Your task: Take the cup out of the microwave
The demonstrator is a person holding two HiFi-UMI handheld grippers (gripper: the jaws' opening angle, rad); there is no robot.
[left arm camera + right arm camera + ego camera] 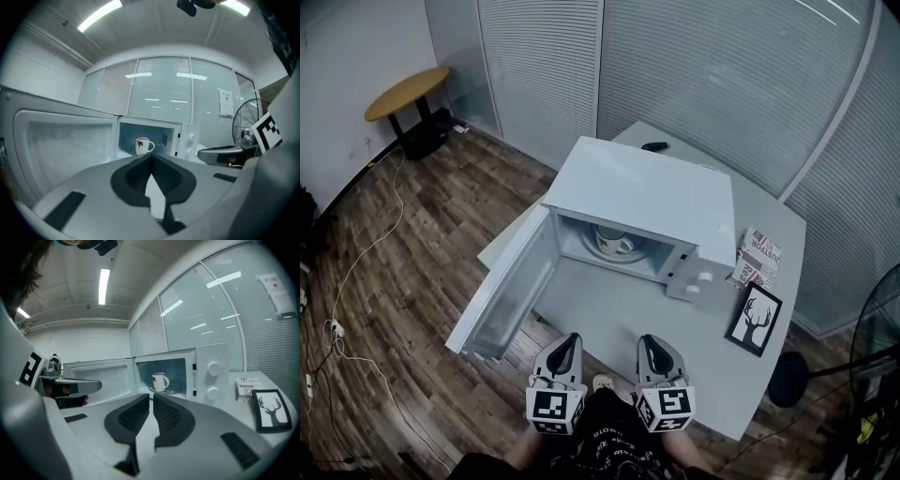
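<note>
Microwave (649,192): white housing on the grey table (609,314). The control panel (701,281) with two dials is on its right side.
Door (502,300): swung fully open to the microwave's left, inner face exposed.
Cup (614,242): upright on the glass turntable (634,255) inside the microwave cavity. It is white with a red leaf motif, and the handle is turned toward the control panel side.
Left gripper (571,340): held in front of the microwave's open cavity, over the table edge farthest from the microwave. It is well apart from the cup.
Left gripper pose: points toward the cavity, tilted slightly below level. Its marker cube (555,411) is at the rear, away from the microwave.
Left gripper jaws: pads pressed together at the tips, with nothing between them.
Right gripper (649,342): just beside the left gripper on the control panel side, parallel to it and equally far back from the microwave.
Right gripper pose: points toward the cavity, tilted slightly below level. Its marker cube (666,410) is at the rear.
Right gripper jaws: brought together to a hairline slit, with nothing held.
Line of sight: both gripper views show the cup in the cavity, directly beyond the jaw tips.
Deer picture (755,319): on the table to the microwave's right, nearer the grippers than the control panel.
Printed box (758,258): just beside the microwave's right wall.
</note>
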